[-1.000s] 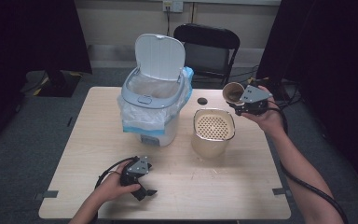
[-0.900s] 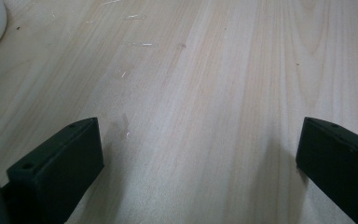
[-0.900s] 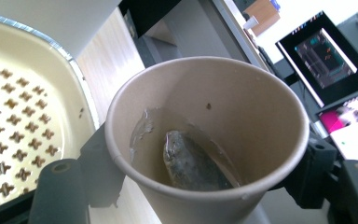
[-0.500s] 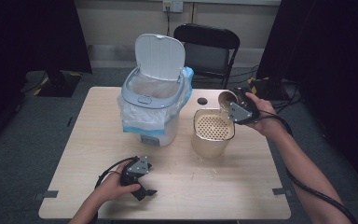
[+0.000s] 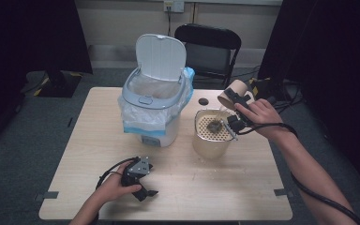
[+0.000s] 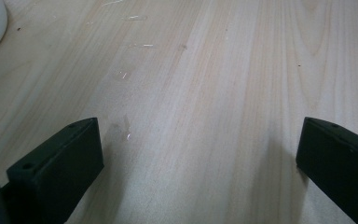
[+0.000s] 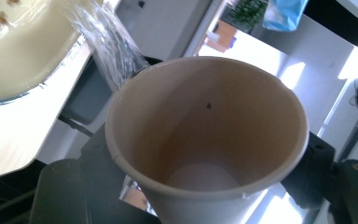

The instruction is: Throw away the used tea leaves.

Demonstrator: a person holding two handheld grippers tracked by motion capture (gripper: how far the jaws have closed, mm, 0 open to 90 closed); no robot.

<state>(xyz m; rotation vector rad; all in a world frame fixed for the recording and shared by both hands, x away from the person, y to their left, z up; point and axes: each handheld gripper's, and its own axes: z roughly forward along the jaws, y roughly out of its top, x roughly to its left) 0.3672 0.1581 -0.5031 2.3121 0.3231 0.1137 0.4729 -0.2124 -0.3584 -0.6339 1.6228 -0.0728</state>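
**A:** What is the right gripper (image 5: 234,108) holding?

**B:** A paper cup (image 5: 232,93), tan and matt, with a thin rolled rim. The jaws pinch it by its sides. In the right gripper view the cup (image 7: 205,140) is a smooth tapered cone, pale beige inside, with a round flat bottom and one tiny dark speck on the wall.

**A:** How does it sit?

**B:** Tipped over, mouth toward the strainer pot (image 5: 212,140). A clear, rippling stream of water (image 7: 105,42) runs off the lip toward the pot's cream-coloured top.

**A:** And that pot?

**B:** A stubby beige cylinder on the table, right of the bin. Its top is a round perforated insert, dotted with small holes, with a dark wet clump (image 5: 213,125) lying on it. The cup hangs just above its far right edge.

**A:** The bin?

**B:** A white plastic bin (image 5: 153,112) with a rounded, glossy lid standing open, a grey ring round the mouth and a crinkled clear liner bunched over the sides.

**A:** The left gripper (image 5: 143,185)?

**B:** Resting on the near part of the table (image 5: 215,187), well apart from the pot. Its blocky black jaws stand spread wide, with only pale, fine-grained wood between them.

**A:** Anything else?

**B:** A small dark round cap (image 5: 203,101) lies flat behind the pot.
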